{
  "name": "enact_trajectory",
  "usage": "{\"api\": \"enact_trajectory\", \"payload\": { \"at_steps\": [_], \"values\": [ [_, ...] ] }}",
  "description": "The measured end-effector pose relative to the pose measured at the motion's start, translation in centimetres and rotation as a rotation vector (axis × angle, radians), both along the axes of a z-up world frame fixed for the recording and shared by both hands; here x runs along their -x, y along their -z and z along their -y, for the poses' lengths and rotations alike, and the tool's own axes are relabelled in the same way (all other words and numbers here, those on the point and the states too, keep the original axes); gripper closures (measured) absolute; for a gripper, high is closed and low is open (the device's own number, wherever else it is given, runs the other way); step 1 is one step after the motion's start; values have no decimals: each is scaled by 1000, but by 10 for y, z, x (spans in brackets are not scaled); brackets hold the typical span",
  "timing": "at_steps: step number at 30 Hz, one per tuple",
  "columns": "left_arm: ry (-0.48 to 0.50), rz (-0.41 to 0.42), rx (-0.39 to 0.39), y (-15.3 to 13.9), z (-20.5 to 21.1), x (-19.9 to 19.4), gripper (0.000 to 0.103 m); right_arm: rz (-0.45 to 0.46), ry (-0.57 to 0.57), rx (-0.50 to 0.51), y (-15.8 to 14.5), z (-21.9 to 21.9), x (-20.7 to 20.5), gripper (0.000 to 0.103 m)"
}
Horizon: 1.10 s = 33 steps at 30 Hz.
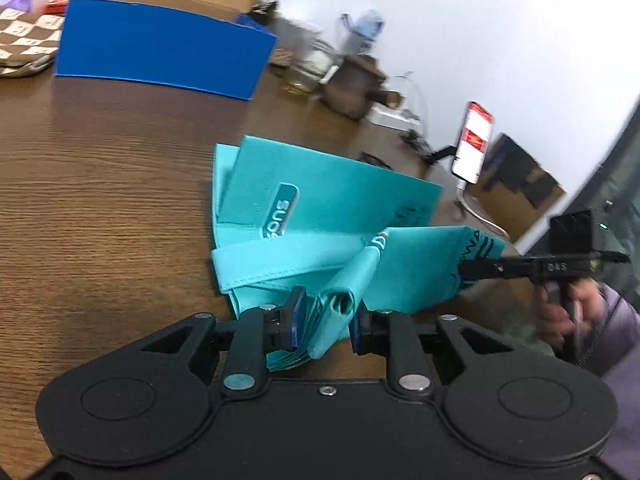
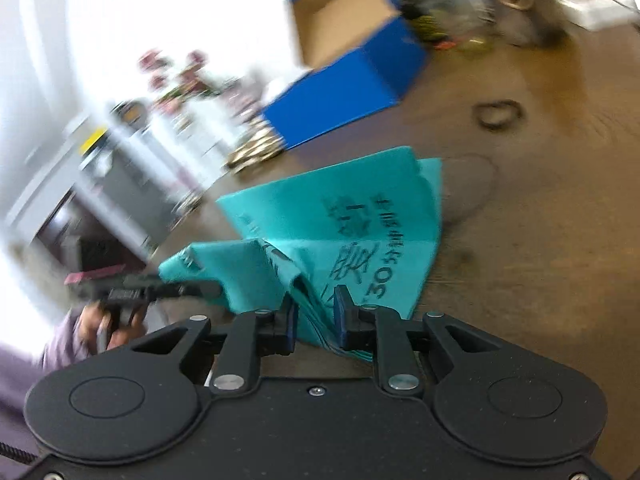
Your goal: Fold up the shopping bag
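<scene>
Lower centre: left gripper (image 1: pixel 324 316) pinching bunched shopping bag (image 1: pixel 332 200), right gripper (image 2: pixel 314 316) clamping another edge, likely keeping layers aligned for folding over table (image 1: pixel 100 184).

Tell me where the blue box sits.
In the left wrist view the blue box stands on the wooden table, upper left, behind the teal bag.

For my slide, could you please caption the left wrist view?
Left gripper pinches the teal shopping bag on a wooden table.
</scene>
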State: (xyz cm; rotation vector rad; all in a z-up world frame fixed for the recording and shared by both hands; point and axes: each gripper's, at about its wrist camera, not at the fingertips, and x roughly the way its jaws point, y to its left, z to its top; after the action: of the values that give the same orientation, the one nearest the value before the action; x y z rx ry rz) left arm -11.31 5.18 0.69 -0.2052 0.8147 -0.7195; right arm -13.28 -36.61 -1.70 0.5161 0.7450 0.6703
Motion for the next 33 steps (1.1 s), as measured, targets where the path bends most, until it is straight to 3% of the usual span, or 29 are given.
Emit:
{"api": "enact_trajectory", "payload": {
  "at_steps": [6, 15, 18, 22, 28, 33],
  "values": [
    [-55, -15, -76, -5, 16, -9, 80, 116, 130, 244, -12, -29, 13, 77],
    [-74, 20, -238, -5, 36, -14, 75, 98, 256, 292, 0, -38, 4, 72],
    [-87, 55, -254, -3, 39, -7, 72, 139, 245, 370, -1, -48, 5, 71],
    [-121, 116, -253, -7, 39, 5, 67, 191, 205, 481, -4, -62, 9, 71],
    [-229, 221, -279, -27, 41, 21, 66, 215, 144, 530, -9, -66, 9, 70],
    [-331, 415, -244, -56, 46, 39, 67, 258, 102, 583, -10, -72, 11, 69]
  ]
}}
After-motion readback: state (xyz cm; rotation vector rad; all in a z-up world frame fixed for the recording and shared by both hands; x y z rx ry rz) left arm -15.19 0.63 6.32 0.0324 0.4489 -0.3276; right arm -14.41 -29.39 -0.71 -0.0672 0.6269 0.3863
